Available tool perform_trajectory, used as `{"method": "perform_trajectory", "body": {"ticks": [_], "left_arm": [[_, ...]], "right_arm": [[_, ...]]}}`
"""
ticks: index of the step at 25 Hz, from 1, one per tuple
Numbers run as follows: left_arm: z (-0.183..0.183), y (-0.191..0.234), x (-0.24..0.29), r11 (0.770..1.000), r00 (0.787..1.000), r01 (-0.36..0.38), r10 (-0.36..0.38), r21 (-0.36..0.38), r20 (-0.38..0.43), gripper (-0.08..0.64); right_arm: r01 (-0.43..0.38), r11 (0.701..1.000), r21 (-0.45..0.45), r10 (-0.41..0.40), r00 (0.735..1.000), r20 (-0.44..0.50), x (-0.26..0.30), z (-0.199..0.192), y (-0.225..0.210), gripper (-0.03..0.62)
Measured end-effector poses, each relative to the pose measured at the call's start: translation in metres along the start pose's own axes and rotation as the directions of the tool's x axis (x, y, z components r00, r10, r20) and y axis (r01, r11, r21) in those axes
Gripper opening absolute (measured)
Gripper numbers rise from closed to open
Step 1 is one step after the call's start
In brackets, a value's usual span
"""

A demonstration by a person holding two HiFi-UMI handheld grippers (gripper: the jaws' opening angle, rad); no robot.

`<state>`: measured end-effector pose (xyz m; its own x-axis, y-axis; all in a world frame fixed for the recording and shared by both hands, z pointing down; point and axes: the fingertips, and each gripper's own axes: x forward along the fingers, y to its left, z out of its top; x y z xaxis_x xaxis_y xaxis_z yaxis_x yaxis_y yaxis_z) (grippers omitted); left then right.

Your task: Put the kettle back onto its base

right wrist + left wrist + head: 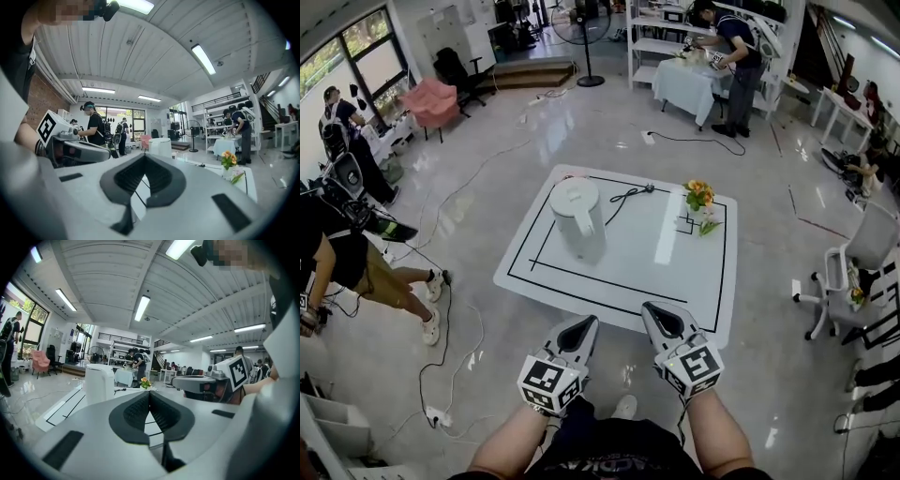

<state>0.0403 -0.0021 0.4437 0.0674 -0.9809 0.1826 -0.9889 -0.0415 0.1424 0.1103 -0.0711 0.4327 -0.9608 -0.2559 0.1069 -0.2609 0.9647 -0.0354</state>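
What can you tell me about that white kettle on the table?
The kettle is tall, white and smooth, plastic by its look, with a round lid shut on top. It stands upright on the left part of the white table, inside the black outline. A black cord runs off to its right.

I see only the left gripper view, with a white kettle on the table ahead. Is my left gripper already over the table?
Observer: Not yet. The head view shows the left gripper short of the near edge of the table.
Operator: And the other gripper, is it open?
Observer: No. Its own view shows the right gripper shut, nothing between the jaws.
Operator: And the base, where is it?
Observer: From above no separate base shows; a black cable runs from the kettle across the table.
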Motion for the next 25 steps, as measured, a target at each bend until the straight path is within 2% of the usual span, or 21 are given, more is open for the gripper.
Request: {"method": "perform_trajectory", "body": {"ticks": [8,25], "left_arm": [[0.004,0.003,-0.019,0.999,0.999,-0.046,0.046,-0.004,0.022,0.005],[0.002,-0.008,-0.014,1.000,0.999,-0.023,0.023,0.006,0.026,0.004]], "right_arm": [[-0.037,0.999,-0.015,0.037,0.999,0.001,0.001,0.004,0.017,0.001],[-0.020,1.000,-0.010,0.020,1.000,-0.004,-0.010,-0.004,0.018,0.002]]}}
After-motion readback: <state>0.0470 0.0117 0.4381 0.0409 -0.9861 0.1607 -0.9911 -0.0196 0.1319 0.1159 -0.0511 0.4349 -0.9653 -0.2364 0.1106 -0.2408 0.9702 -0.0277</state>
